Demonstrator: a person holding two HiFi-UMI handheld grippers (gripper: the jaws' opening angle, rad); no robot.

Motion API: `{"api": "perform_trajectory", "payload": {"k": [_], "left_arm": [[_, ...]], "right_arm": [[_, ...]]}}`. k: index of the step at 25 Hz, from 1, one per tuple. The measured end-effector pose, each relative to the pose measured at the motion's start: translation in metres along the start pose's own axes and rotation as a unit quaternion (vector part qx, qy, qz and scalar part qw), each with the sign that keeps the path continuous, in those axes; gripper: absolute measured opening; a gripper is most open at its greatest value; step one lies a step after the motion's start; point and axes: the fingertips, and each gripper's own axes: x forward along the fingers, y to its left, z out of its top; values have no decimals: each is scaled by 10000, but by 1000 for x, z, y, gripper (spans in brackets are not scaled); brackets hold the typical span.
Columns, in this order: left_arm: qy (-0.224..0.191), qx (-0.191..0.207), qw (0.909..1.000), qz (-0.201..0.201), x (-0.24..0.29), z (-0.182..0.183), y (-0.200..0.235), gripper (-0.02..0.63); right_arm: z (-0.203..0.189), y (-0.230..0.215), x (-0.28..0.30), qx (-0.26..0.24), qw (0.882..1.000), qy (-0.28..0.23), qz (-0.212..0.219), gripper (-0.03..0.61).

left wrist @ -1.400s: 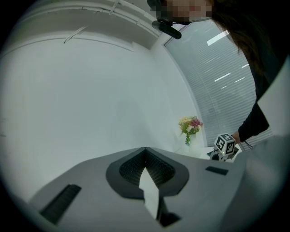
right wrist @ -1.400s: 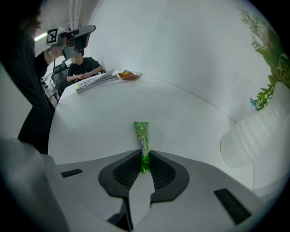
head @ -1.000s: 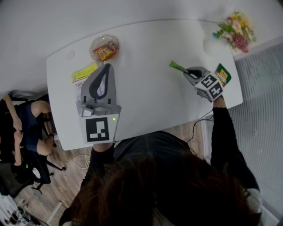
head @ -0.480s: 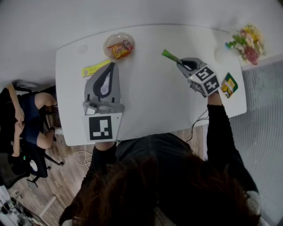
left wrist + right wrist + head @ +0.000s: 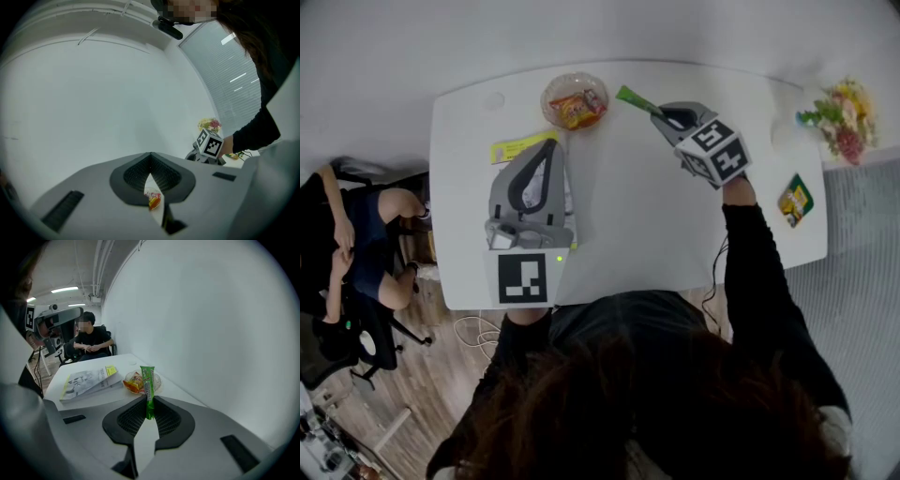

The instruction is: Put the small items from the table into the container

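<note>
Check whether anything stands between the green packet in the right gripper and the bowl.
Nothing visible does. The right gripper holds the green packet near the bowl, with only bare table between them. The book and left gripper sit off to the side.

Bare tabletop (image 5: 628, 216) open between left gripper (image 5: 546, 145) and right gripper (image 5: 661, 112), bowl (image 5: 575, 100) hemmed by booklet (image 5: 520, 150) on its left, wall (image 5: 600, 28) just behind, flowers (image 5: 839, 117) at far right corner, green packet (image 5: 795, 200) near them.
</note>
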Motion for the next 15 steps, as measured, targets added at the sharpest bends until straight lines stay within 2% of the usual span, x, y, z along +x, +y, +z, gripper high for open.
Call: {"api": "perform_trajectory", "payload": {"k": [5, 15], "left_arm": [[110, -159, 9998, -32, 3, -11, 8, 2], [262, -292, 9992, -119, 15, -33, 25, 2]], "right_arm": [[25, 4, 36, -244, 9996, 4, 137, 60], [47, 9, 108, -347, 9983, 209, 410, 60]]}}
